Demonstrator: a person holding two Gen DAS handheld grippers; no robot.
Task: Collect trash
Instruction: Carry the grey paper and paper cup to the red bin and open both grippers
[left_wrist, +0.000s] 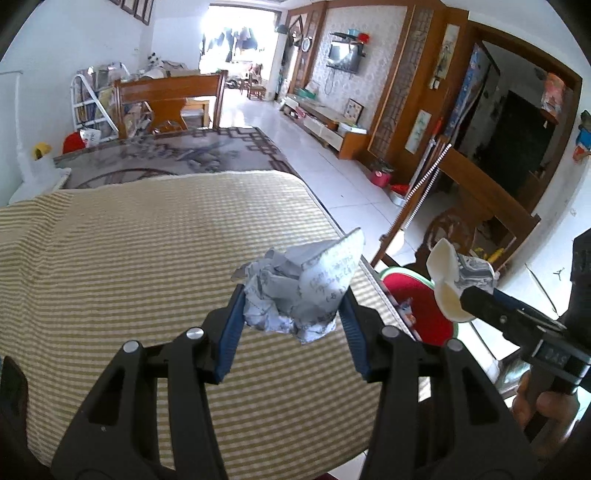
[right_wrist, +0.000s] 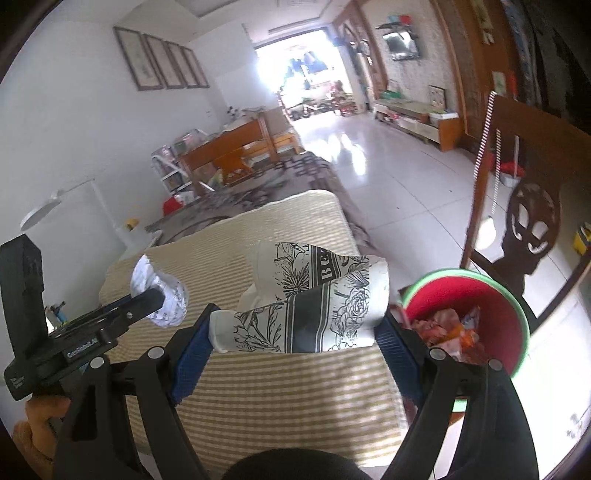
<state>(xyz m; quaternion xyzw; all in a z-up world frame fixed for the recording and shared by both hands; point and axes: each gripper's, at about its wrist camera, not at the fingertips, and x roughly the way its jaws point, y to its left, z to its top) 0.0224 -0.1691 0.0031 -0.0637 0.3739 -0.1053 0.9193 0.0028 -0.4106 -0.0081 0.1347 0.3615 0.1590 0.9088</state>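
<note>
My left gripper (left_wrist: 291, 299) is shut on a crumpled ball of written paper (left_wrist: 299, 288) and holds it above the striped cloth (left_wrist: 147, 240), near the table's right edge. It also shows in the right wrist view (right_wrist: 162, 295). My right gripper (right_wrist: 295, 321) is shut on a crushed paper cup (right_wrist: 314, 295) with black flower print, held above the table edge beside the bin. The cup also shows in the left wrist view (left_wrist: 454, 280). A red bin with a green rim (right_wrist: 517, 306) stands on the floor to the right of the table, with wrappers inside; it also shows in the left wrist view (left_wrist: 417, 299).
A dark wooden chair (right_wrist: 528, 206) stands just behind the bin. The table (left_wrist: 166, 158) runs on beyond the cloth with a patterned top, and another wooden chair (left_wrist: 170, 99) stands at its far end. White tiled floor (left_wrist: 332, 177) lies to the right.
</note>
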